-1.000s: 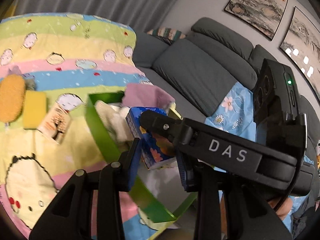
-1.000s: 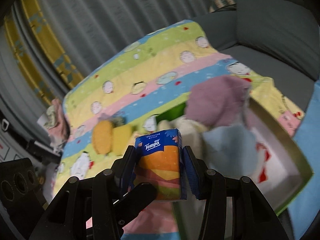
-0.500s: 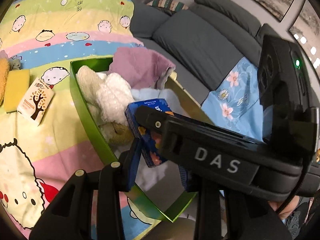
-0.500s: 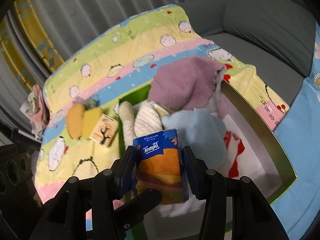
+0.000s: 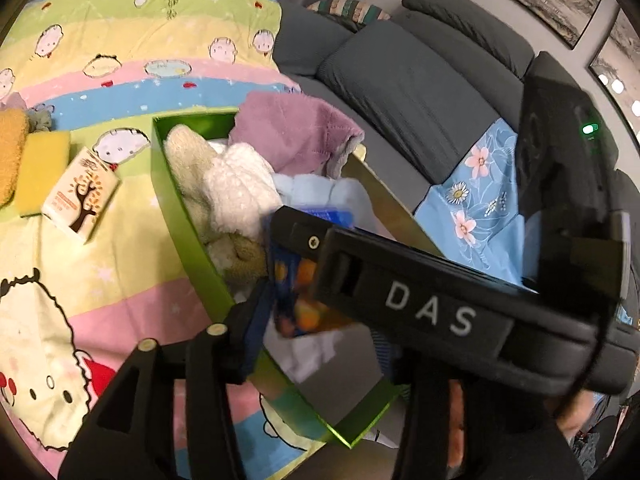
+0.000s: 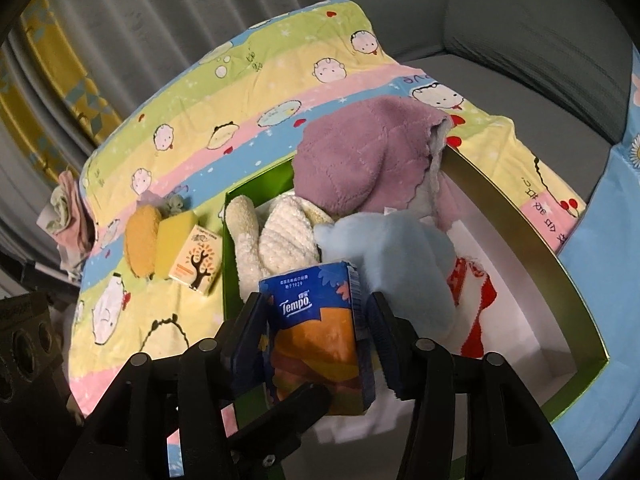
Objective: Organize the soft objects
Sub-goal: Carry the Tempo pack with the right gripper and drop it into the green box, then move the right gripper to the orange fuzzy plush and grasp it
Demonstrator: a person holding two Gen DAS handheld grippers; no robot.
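My right gripper [image 6: 316, 332] is shut on a blue and orange Tempo tissue pack [image 6: 316, 336] and holds it over the near end of the green box [image 6: 576, 320]. The box holds a purple towel [image 6: 360, 160], cream fluffy socks [image 6: 276, 240], a light blue plush cloth [image 6: 400, 256] and a red and white cloth [image 6: 476, 296]. In the left wrist view the right gripper's body [image 5: 432, 312] crosses in front, with the tissue pack [image 5: 296, 304] under it. My left gripper [image 5: 316, 344] is open, with the pack in front of it; its right finger is hidden.
On the cartoon blanket [image 5: 120, 60] left of the box lie a small tree-print tissue pack [image 5: 80, 196], a yellow sponge [image 5: 40, 168] and an orange cloth [image 5: 10, 152]. A grey sofa [image 5: 420, 80] with a blue floral cloth [image 5: 472, 184] lies to the right.
My right gripper has carried the Tempo pack forward and down over the green box. The left gripper's view has moved closer to the box.
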